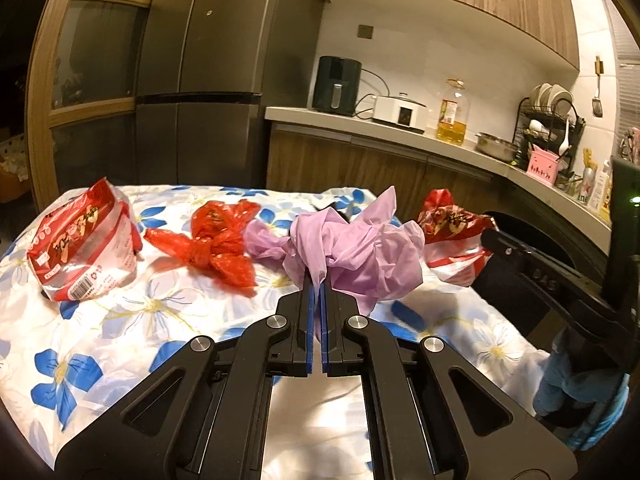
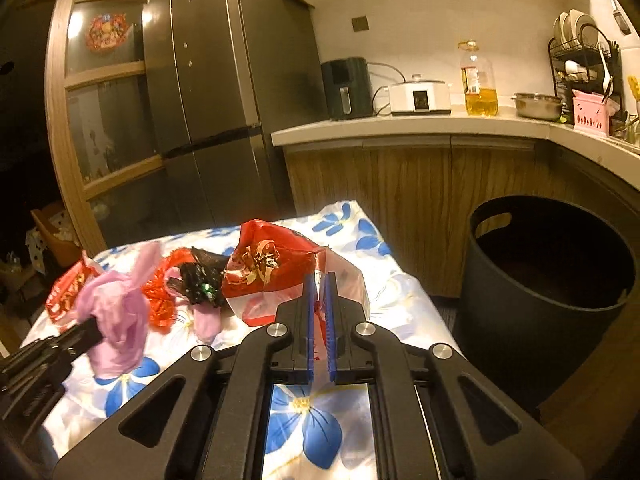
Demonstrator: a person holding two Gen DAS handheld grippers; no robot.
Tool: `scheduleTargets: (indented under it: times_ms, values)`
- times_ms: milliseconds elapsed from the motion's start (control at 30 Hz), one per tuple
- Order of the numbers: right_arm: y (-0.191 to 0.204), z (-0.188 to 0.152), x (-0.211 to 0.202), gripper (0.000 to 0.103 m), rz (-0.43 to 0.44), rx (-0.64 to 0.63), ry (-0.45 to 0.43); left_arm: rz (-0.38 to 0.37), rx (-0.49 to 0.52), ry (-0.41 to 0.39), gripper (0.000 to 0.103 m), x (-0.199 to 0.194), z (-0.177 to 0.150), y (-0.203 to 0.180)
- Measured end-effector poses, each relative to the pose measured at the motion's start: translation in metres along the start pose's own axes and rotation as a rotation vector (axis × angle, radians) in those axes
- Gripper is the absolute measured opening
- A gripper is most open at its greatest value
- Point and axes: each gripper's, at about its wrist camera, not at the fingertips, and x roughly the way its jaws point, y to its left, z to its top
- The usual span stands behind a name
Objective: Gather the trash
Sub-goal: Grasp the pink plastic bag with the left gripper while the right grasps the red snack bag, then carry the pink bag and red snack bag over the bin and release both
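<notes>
Both tools gripping: left tool (image 1: 316, 286) clamping pink bag (image 1: 360, 258), right tool (image 2: 319, 284) clamping red wrapper (image 2: 276, 268); bin (image 2: 548, 280) looking empty, other trash remaining on table (image 1: 120, 312).

On the flowered tablecloth (image 1: 120, 320):
- 2 red-and-white snack wrappers: 1 at the left (image 1: 84, 248), 1 at the right (image 2: 280, 272).
- 1 knotted red plastic bag (image 1: 218, 240).
- 2 lilac plastic bags: 1 large (image 1: 360, 256), 1 small (image 1: 262, 242).
- 1 crumpled black wrapper (image 2: 202, 278).

Beside the table: 1 dark round bin (image 2: 540, 280).

Handheld grippers: 2, left (image 1: 317, 280) and right (image 2: 319, 280).

On the counter: 1 oil bottle (image 2: 480, 84), 1 black air fryer (image 2: 347, 88), 1 white cooker (image 2: 420, 98), 1 steel bowl (image 2: 538, 106), 1 dish rack (image 2: 582, 52).
</notes>
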Motion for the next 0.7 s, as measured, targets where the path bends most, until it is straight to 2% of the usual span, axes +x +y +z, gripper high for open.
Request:
scheduleTargets:
  times_ms: [700]
  values:
    - [-0.052,0.014,-0.054,0.005,-0.049,0.054,-0.09,-0.06,0.074,-0.025,0.001,0.003,0.013,-0.065]
